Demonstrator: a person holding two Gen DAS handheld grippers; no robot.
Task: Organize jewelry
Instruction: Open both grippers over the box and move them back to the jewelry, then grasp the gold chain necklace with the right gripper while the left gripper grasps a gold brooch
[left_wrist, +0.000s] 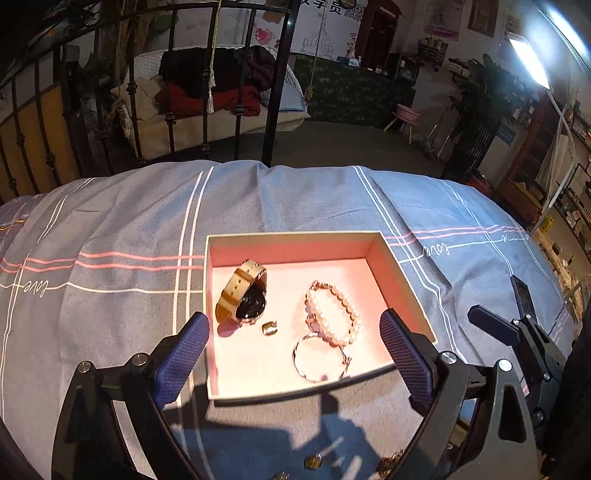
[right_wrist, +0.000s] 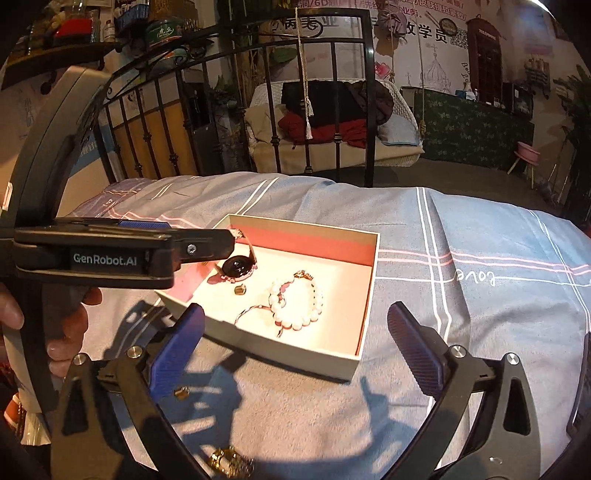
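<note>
The box (left_wrist: 402, 269) sits open on the bed (left_wrist: 129, 229), pink inside, and it's already got four pieces in it. The watch (left_wrist: 243, 295) is at the left of the box with its tan strap standing up and the dark face tipped toward the camera. Just beside it, toward the near wall, there's a small gold ring (left_wrist: 269, 328). To the right of that lies the pearl bracelet (left_wrist: 334, 312), and a thin bangle (left_wrist: 319, 356) overlaps its near end, almost against the front wall.

The left hand-held gripper (left_wrist: 293, 358) hovers right over the near half of the box with its blue pads wide apart and nothing between them; the ring and bangle fall in the gap between the fingers (above them, not touching as far as anyone can tell).

From the right wrist view, the right hand-held gripper (right_wrist: 295, 347) is spread wide too and holds nothing. It hangs back at the box's near corner, with the bracelet and bangle ahead of it and slightly left.

A few more gold bits are out on the bedspread on the near side of the box: a small ring-like piece (right_wrist: 181, 392) by the right gripper's left finger, and a chunkier gold piece (right_wrist: 229, 461) at the very bottom edge (too blurry to name).
</note>
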